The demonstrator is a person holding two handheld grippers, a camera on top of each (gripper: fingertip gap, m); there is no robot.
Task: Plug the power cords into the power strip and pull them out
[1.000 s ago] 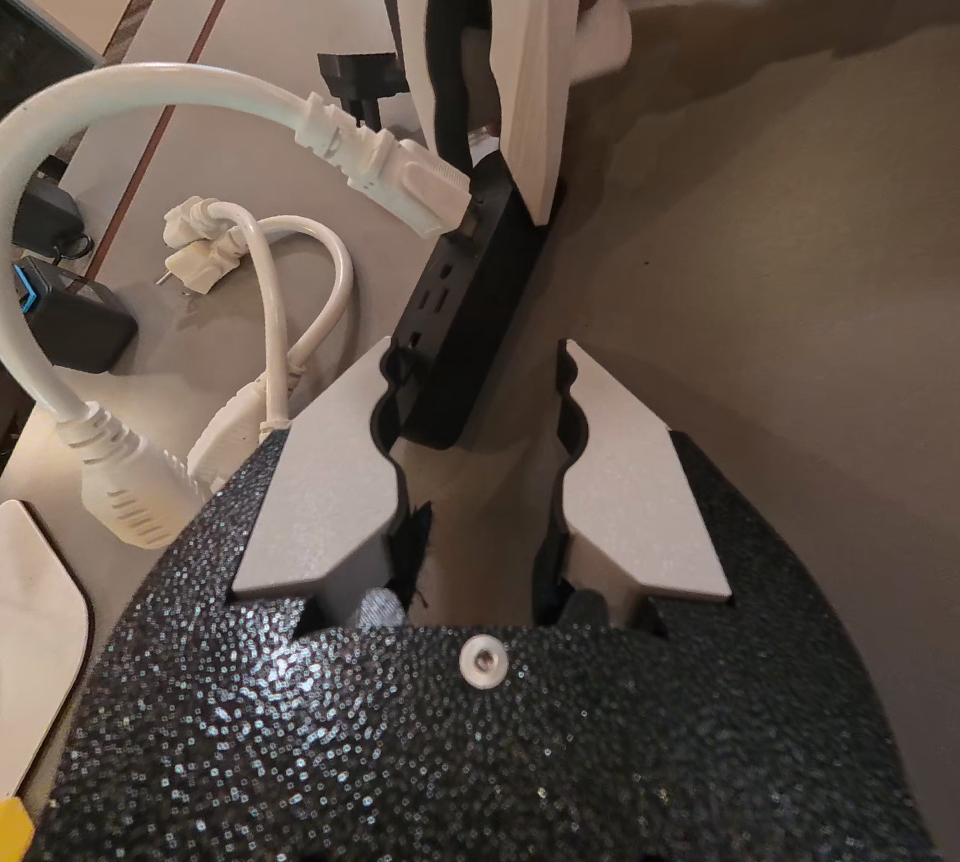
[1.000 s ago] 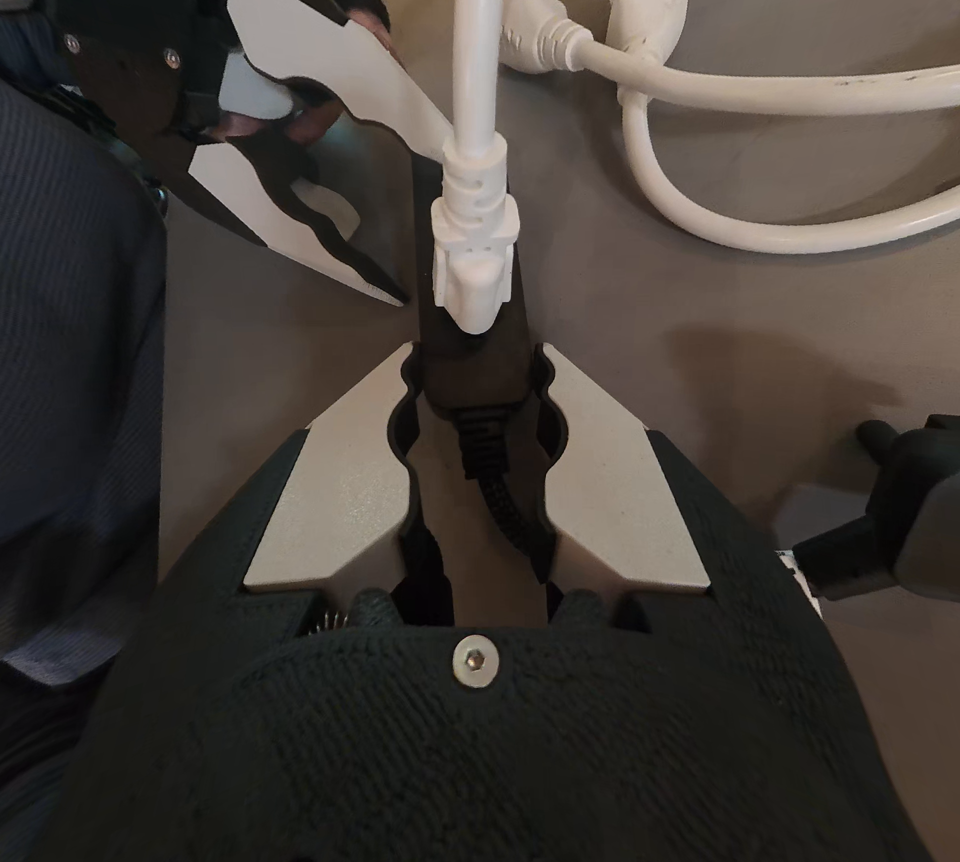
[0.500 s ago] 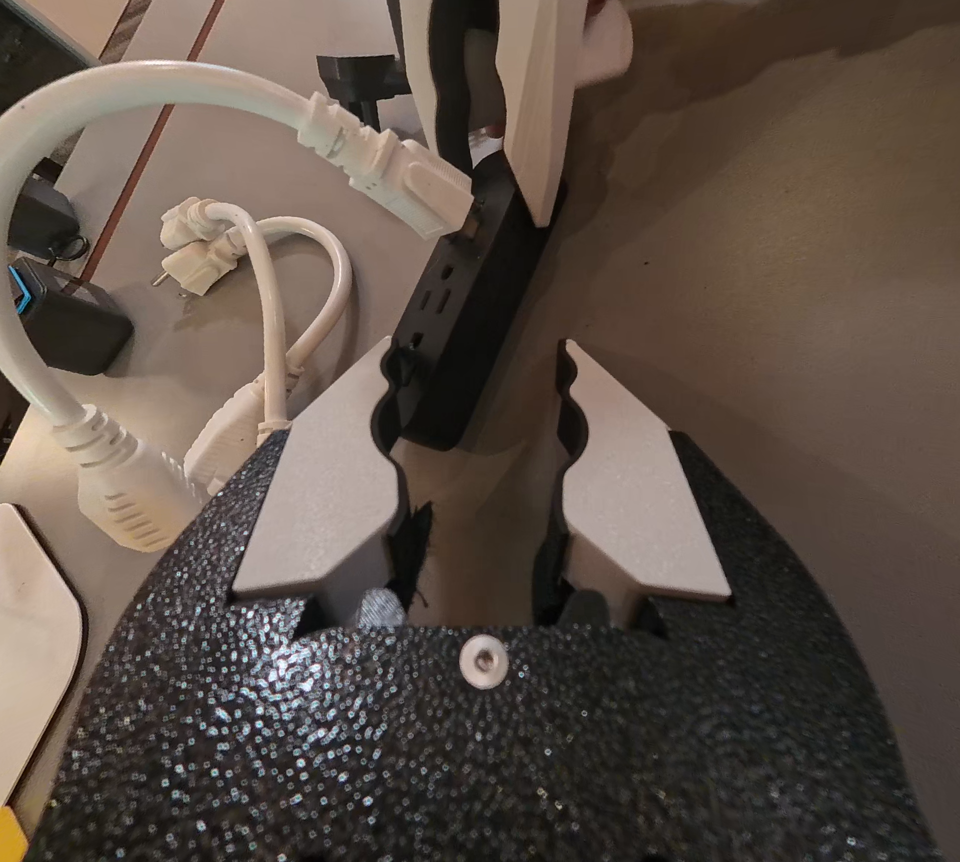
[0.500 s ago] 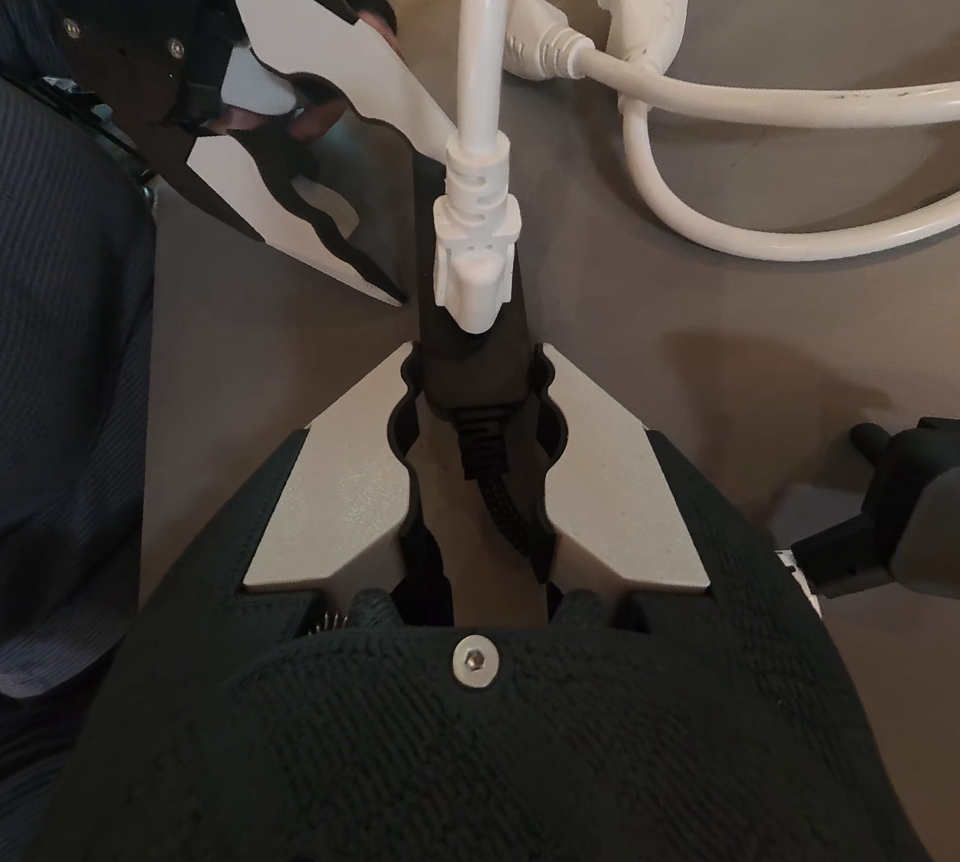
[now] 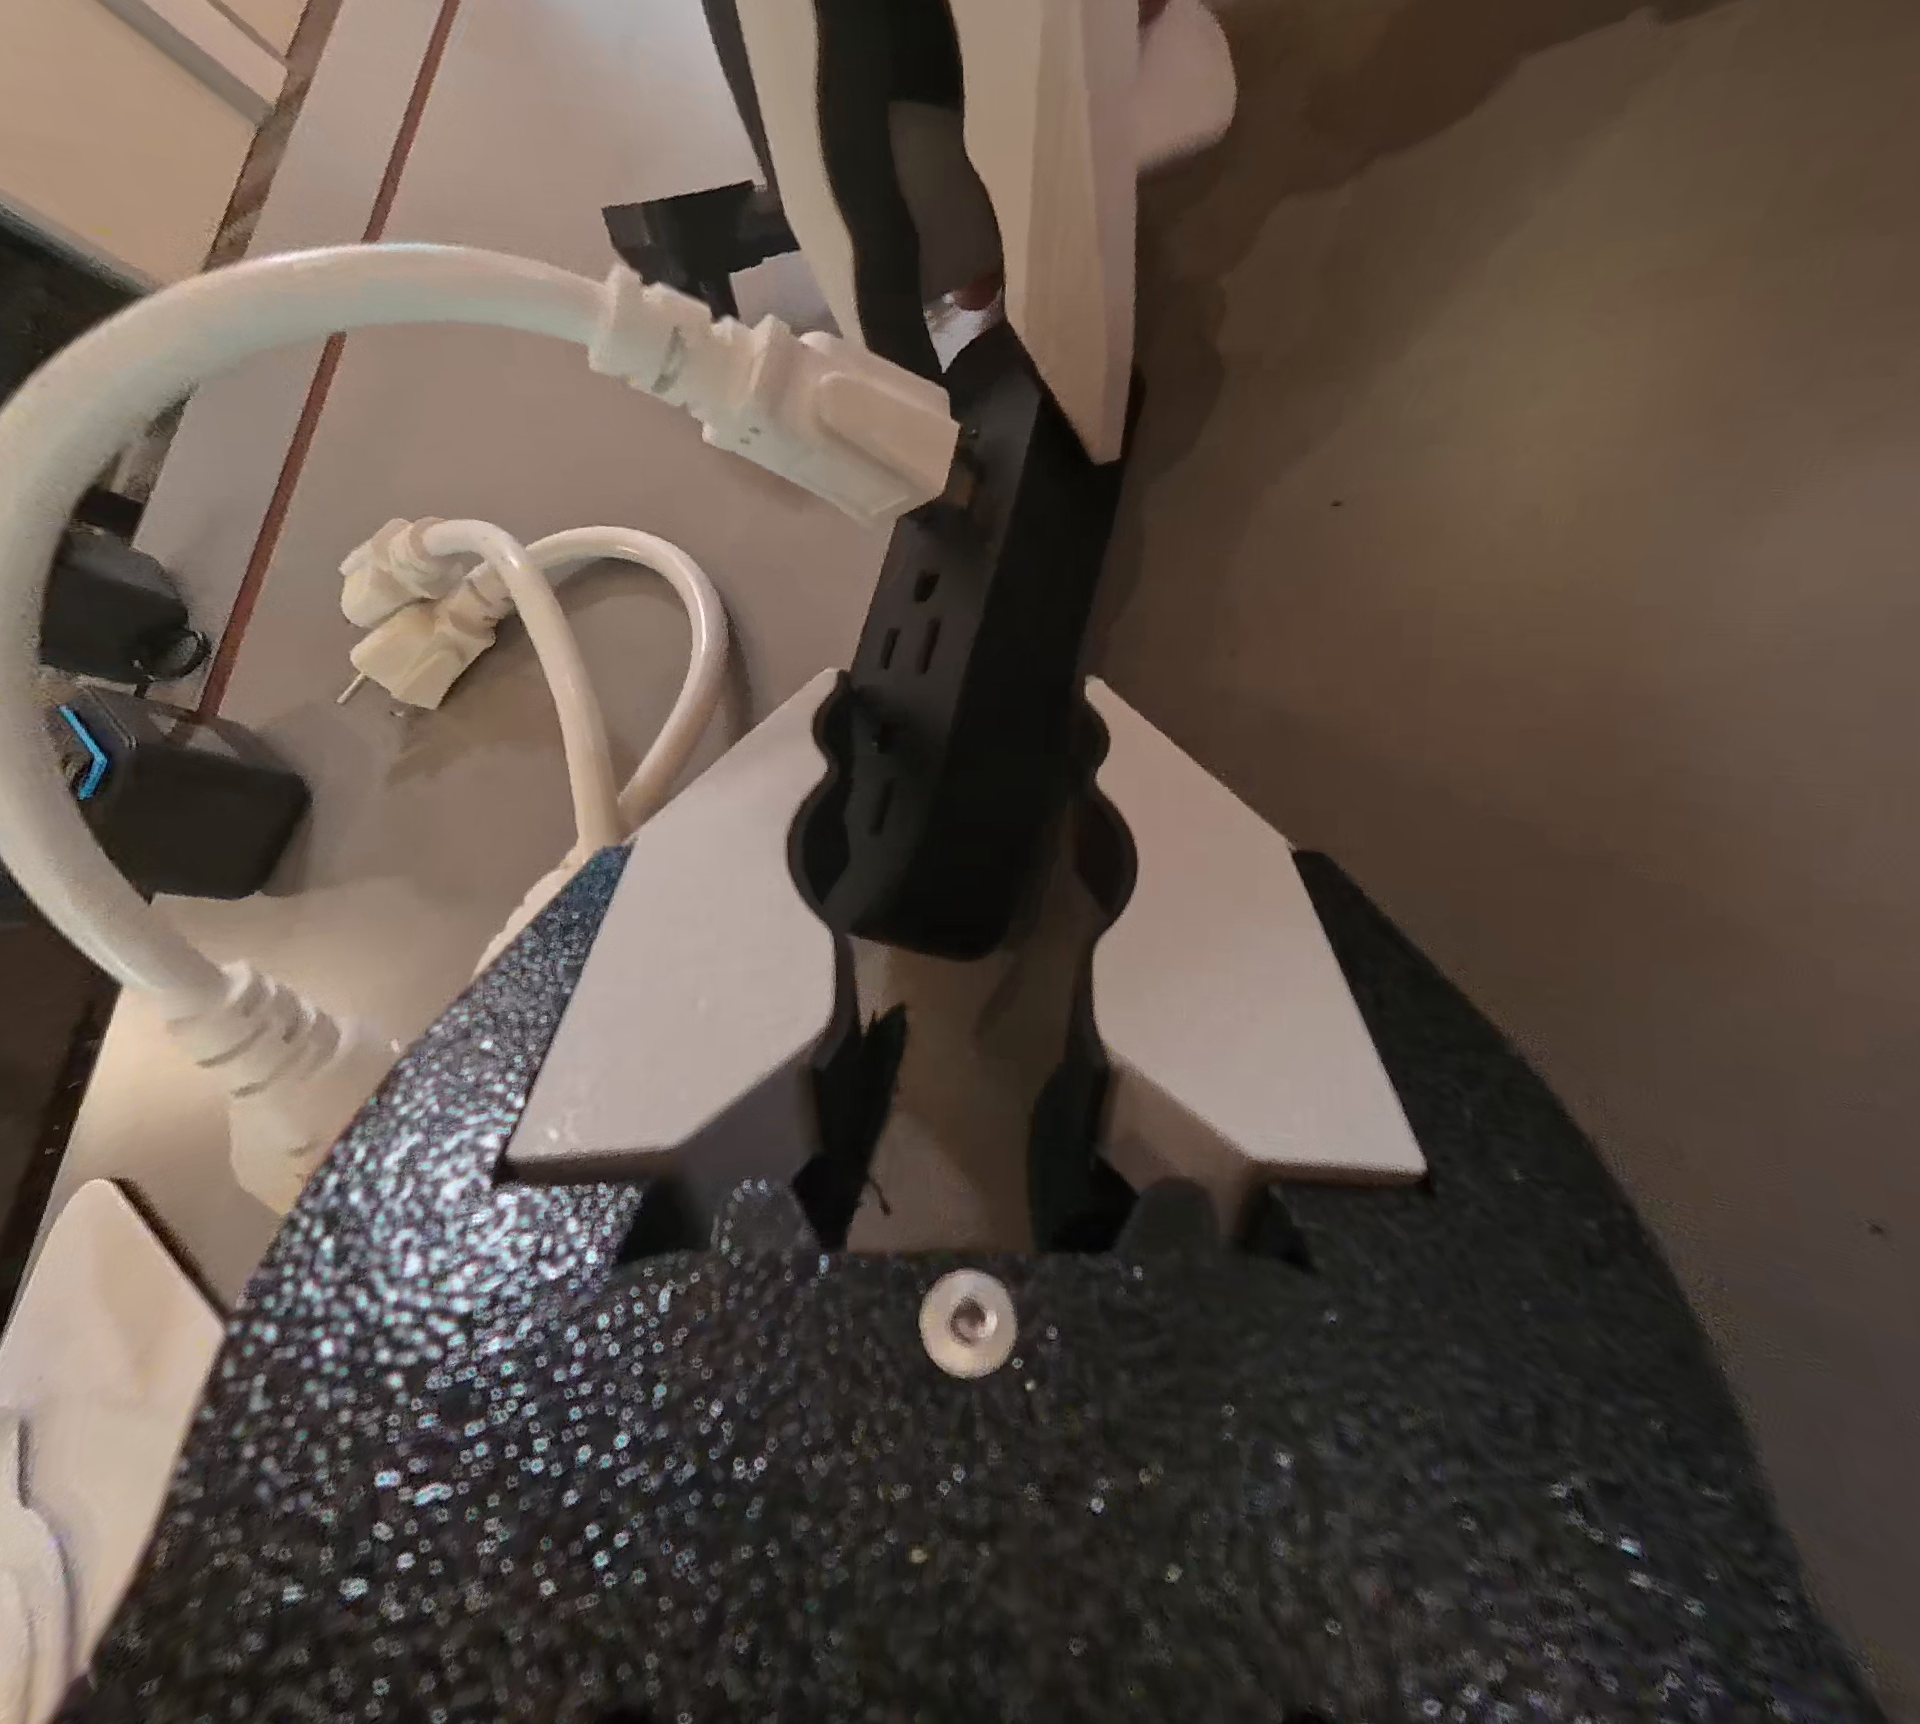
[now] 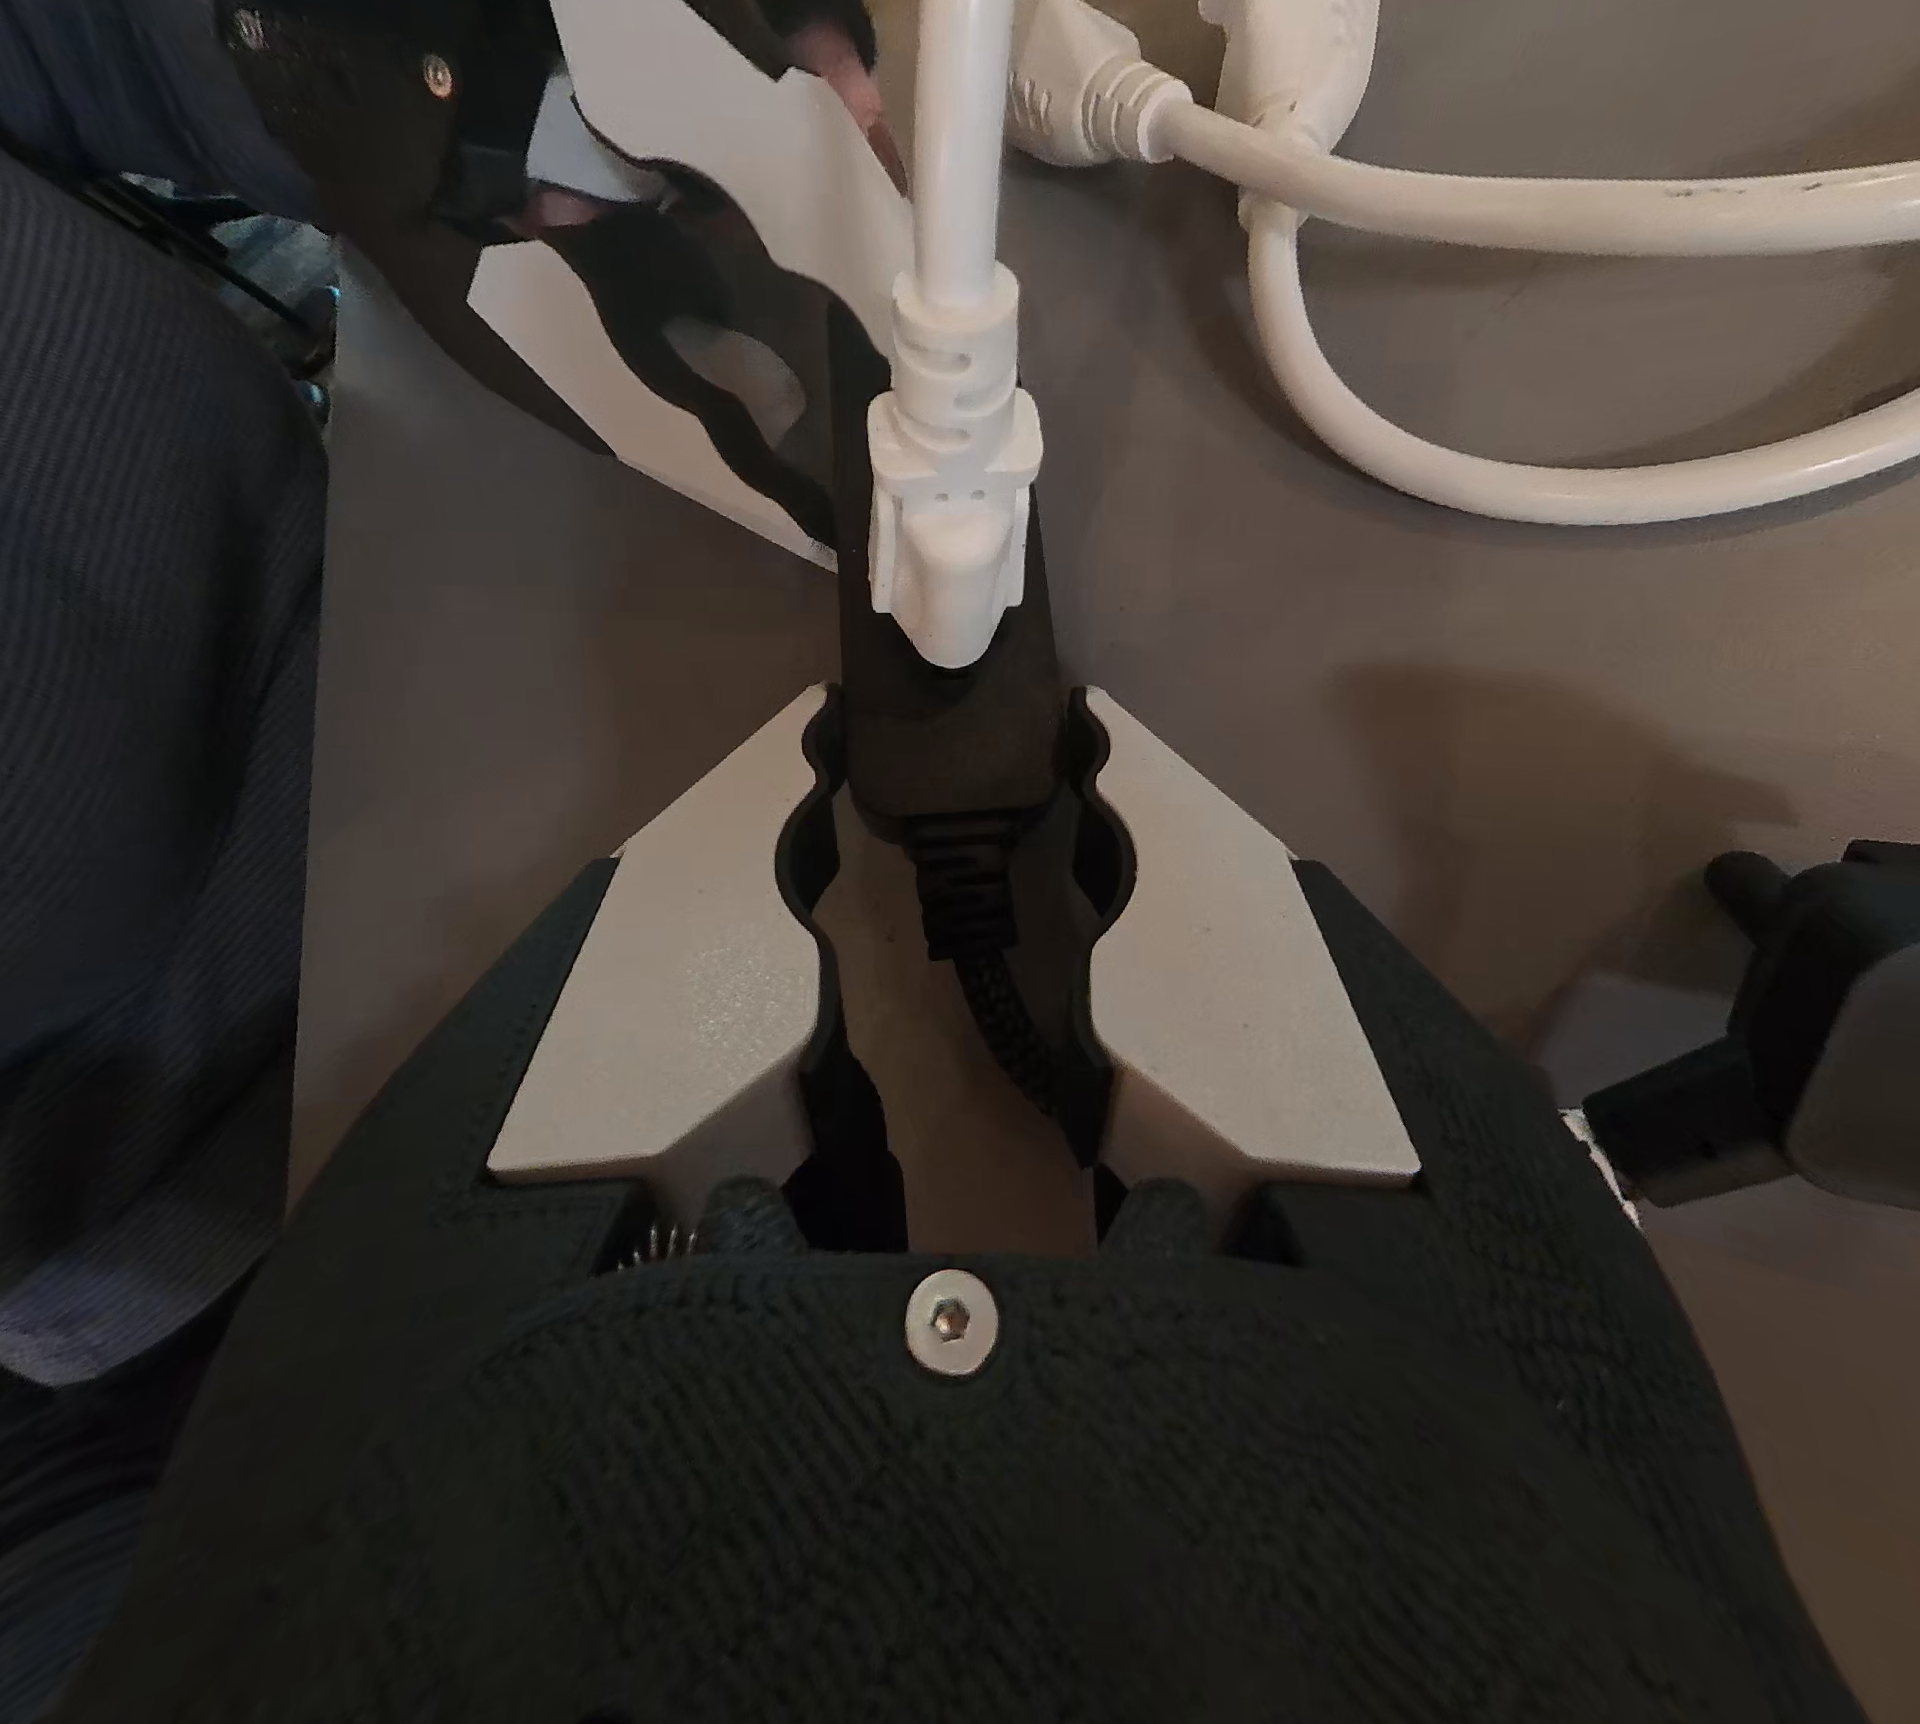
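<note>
A black power strip (image 5: 966, 687) lies on the grey table (image 5: 1507, 739), held at both ends. A white power cord's plug (image 5: 831, 427) sits in its socket nearest the strip's cord end. My left gripper (image 5: 956, 708) has its jaws closed on the strip's free end. My right gripper (image 6: 951, 718) is shut on the strip (image 6: 945, 729) at its cord end, just behind the white plug (image 6: 951, 552). The right gripper's fingers (image 5: 1081, 220) show at the far end in the left wrist view. The left gripper's fingers (image 6: 707, 116) show at the upper left in the right wrist view.
More loose white cords and plugs (image 5: 582, 635) lie left of the strip, also in the right wrist view (image 6: 1351, 220). A black adapter (image 5: 177, 801) sits at the table's left edge. A black plug (image 6: 1818, 1051) lies at right. A person's dark sleeve (image 6: 135, 635) is at left. Spacing between my two grippers at the tips: around 4 centimeters. From either gripper's tips it is about 25 centimeters to the black adapter (image 5: 177, 801).
My left gripper has moved forward over the strip's free end and its jaws have narrowed onto it. The right gripper has kept its hold and the white plug stays in.
</note>
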